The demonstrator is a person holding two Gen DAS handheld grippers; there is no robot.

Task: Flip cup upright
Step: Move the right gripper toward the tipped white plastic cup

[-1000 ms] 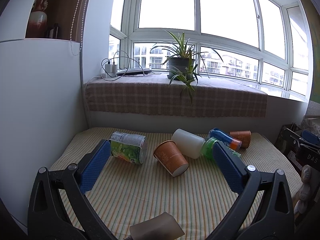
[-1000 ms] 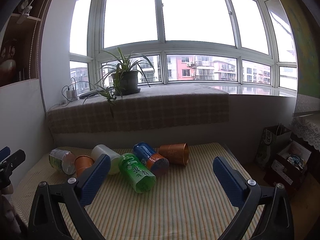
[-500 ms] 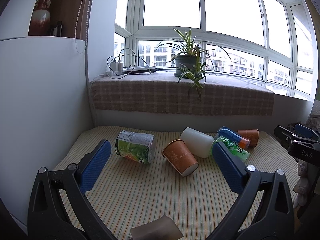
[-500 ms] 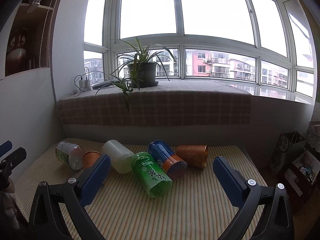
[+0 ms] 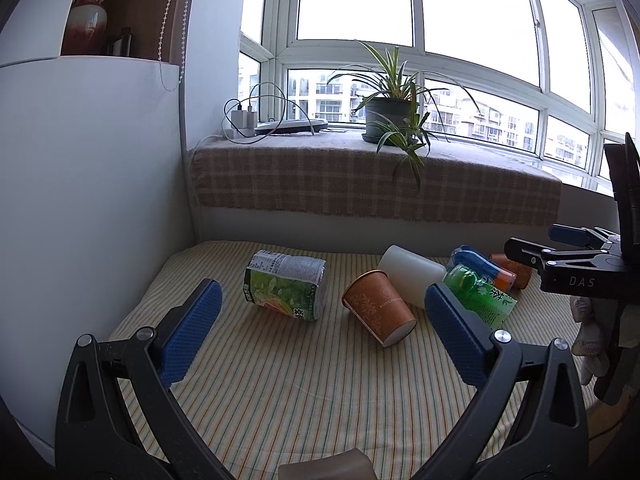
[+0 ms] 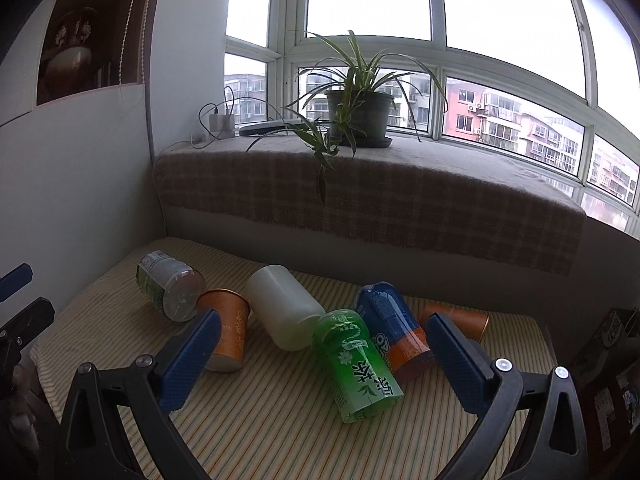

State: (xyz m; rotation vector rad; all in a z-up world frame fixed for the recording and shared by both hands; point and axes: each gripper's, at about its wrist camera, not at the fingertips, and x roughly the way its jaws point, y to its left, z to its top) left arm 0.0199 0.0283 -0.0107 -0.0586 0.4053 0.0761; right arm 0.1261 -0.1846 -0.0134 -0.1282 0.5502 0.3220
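Note:
Several cups lie on their sides on a striped cloth (image 5: 304, 392). An orange paper cup (image 5: 378, 306) lies mid-table, also in the right wrist view (image 6: 226, 330). Beside it lie a white cup (image 5: 412, 276) (image 6: 282, 306), a green cup (image 5: 480, 294) (image 6: 356, 364), a blue-and-orange cup (image 5: 484, 266) (image 6: 394, 330), a copper cup (image 5: 514, 274) (image 6: 460, 320) and a clear cup with a green label (image 5: 286, 290) (image 6: 168, 284). My left gripper (image 5: 320, 340) is open and empty, short of the cups. My right gripper (image 6: 320, 364) is open and empty, near the green cup.
A white wall panel (image 5: 88, 208) bounds the left side. A checked cloth covers the window ledge (image 5: 372, 184) behind, with a potted plant (image 5: 390, 114) and chargers (image 5: 242, 120) on it. The right gripper shows at the right edge of the left wrist view (image 5: 572, 268).
Both grippers have swung their views to the left and moved closer to the cups. The cups have not moved. Both grippers stay open.

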